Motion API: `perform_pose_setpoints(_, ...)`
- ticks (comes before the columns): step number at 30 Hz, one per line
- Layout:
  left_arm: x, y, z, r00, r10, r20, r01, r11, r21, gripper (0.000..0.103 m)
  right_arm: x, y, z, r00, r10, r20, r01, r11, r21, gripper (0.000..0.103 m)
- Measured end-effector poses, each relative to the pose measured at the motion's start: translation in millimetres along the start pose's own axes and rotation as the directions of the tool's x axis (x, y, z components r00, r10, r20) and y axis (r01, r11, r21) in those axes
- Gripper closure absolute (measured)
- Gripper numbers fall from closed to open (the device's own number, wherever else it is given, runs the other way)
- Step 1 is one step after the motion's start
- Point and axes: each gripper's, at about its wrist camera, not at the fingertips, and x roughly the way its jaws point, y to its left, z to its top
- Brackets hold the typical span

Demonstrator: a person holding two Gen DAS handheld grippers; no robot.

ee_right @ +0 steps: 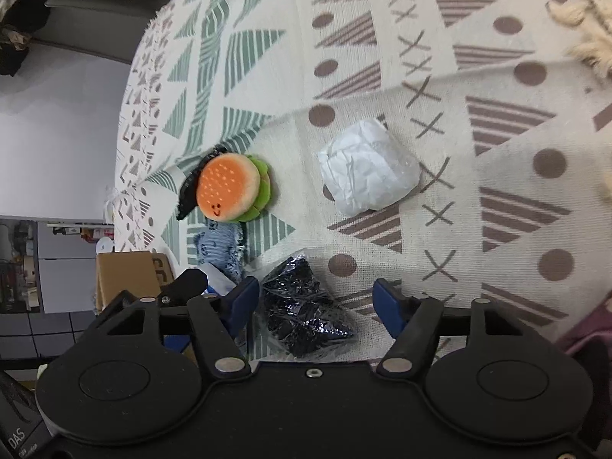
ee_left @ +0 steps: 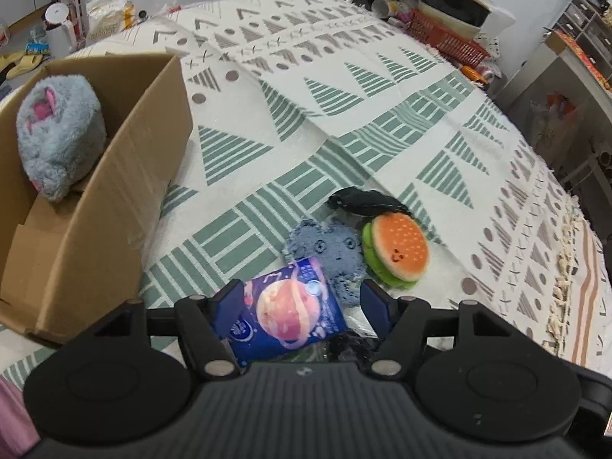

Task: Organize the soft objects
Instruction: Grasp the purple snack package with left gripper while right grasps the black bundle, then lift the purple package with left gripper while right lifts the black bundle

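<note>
Left tongs (ee_left: 302, 302): wide, straddling blue packet (ee_left: 283, 317). Right tongs (ee_right: 315, 302): wide, over black bag (ee_right: 306, 313). Cloth (ee_left: 344, 114): burger plush (ee_left: 396, 252), blue plush (ee_left: 332, 252), white bundle (ee_right: 367, 166). Box (ee_left: 126, 199): grey plush (ee_left: 57, 134) inside.

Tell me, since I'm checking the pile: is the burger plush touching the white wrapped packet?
Apart. The right wrist view shows bare patterned cloth between the burger plush and the white wrapped packet.
</note>
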Motion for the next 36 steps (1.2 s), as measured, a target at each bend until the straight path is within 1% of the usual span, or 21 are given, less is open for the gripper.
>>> perform_pose_setpoints(2, 5, 2, 0, 1.000, 0.011, -0.009, -0.011, 1.000, -0.002, 0.037, 3, 0, 1, 1.000, 0.006, -0.005, -0.006, 1.000, -0.004, 0.038)
perform_pose_setpoints(7, 13, 1, -2, 0.999, 0.044, -0.020, -0.043, 0.999, 0.026, 0.037, 10, 6, 2, 1.000, -0.002, -0.017, 0.001, 0.999, -0.043, 0.038)
perform_pose_setpoints(10, 16, 3, -2, 0.999, 0.048, -0.026, -0.047, 0.998, 0.029, 0.036, 10, 7, 3, 1.000, 0.005, -0.016, -0.006, 0.998, -0.057, 0.039)
perform_pose_setpoints(12, 18, 4, -2, 0.998, 0.050, -0.024, -0.050, 0.998, 0.031, 0.035, 11, 10, 2, 1.000, 0.009, -0.019, -0.010, 0.997, -0.080, 0.054)
perform_pose_setpoints(14, 21, 3, -2, 0.998, 0.060, -0.026, -0.059, 0.998, 0.036, 0.035, 12, 11, 2, 1.000, 0.007, -0.023, -0.009, 0.995, -0.094, 0.060)
perform_pose_setpoints(15, 22, 2, -2, 0.998, 0.065, -0.024, -0.064, 0.997, 0.036, 0.035, 12, 11, 2, 1.000, 0.016, -0.025, -0.019, 0.995, -0.098, 0.067)
perform_pose_setpoints(17, 20, 3, -1, 0.998, 0.059, -0.015, -0.058, 0.998, 0.037, 0.038, 12, 11, 2, 0.998, 0.043, -0.034, -0.046, 0.995, -0.092, 0.073)
perform_pose_setpoints(18, 18, 5, -1, 0.999, 0.047, -0.008, -0.047, 0.998, 0.035, 0.044, 10, 11, 1, 0.999, 0.041, -0.030, -0.044, 0.994, -0.097, 0.074)
perform_pose_setpoints(19, 14, 4, -1, 0.999, 0.035, 0.002, -0.035, 0.999, 0.039, 0.053, 8, 12, 0, 0.999, 0.038, -0.021, -0.040, 0.994, -0.104, 0.074)
perform_pose_setpoints(20, 9, 3, -2, 1.000, 0.025, 0.014, -0.026, 0.998, 0.049, 0.059, 6, 13, 0, 0.999, 0.037, -0.009, -0.038, 0.993, -0.111, 0.075)
perform_pose_setpoints(22, 1, -2, -2, 0.999, 0.011, 0.035, -0.013, 0.998, 0.069, 0.079, -1, 13, -2, 0.999, 0.039, 0.011, -0.038, 0.992, -0.119, 0.076)
perform_pose_setpoints(23, -3, -3, -3, 0.999, -0.002, 0.041, -0.001, 0.997, 0.071, 0.085, -3, 14, -2, 0.999, 0.047, 0.018, -0.044, 0.992, -0.119, 0.076)
perform_pose_setpoints(24, -6, -2, -3, 0.999, -0.021, 0.039, 0.018, 0.998, 0.066, 0.096, -6, 14, -3, 0.998, 0.055, 0.028, -0.052, 0.991, -0.120, 0.076)
perform_pose_setpoints(25, -7, -1, -4, 0.999, -0.039, 0.030, 0.037, 0.998, 0.057, 0.103, -9, 14, -4, 0.998, 0.058, 0.039, -0.053, 0.991, -0.124, 0.076)
perform_pose_setpoints(28, -15, 4, -8, 0.998, -0.050, 0.045, 0.048, 0.998, 0.043, 0.103, -19, 15, -7, 0.996, 0.063, 0.066, -0.054, 0.989, -0.134, 0.076)
perform_pose_setpoints(33, -23, 14, -13, 0.998, -0.044, 0.050, 0.042, 0.999, 0.032, 0.103, -29, 19, -12, 0.993, 0.064, 0.096, -0.050, 0.988, -0.144, 0.076)
perform_pose_setpoints(36, -24, 15, -12, 0.998, -0.041, 0.037, 0.040, 0.999, 0.033, 0.099, -34, 21, -15, 0.992, 0.070, 0.107, -0.054, 0.987, -0.151, 0.076)
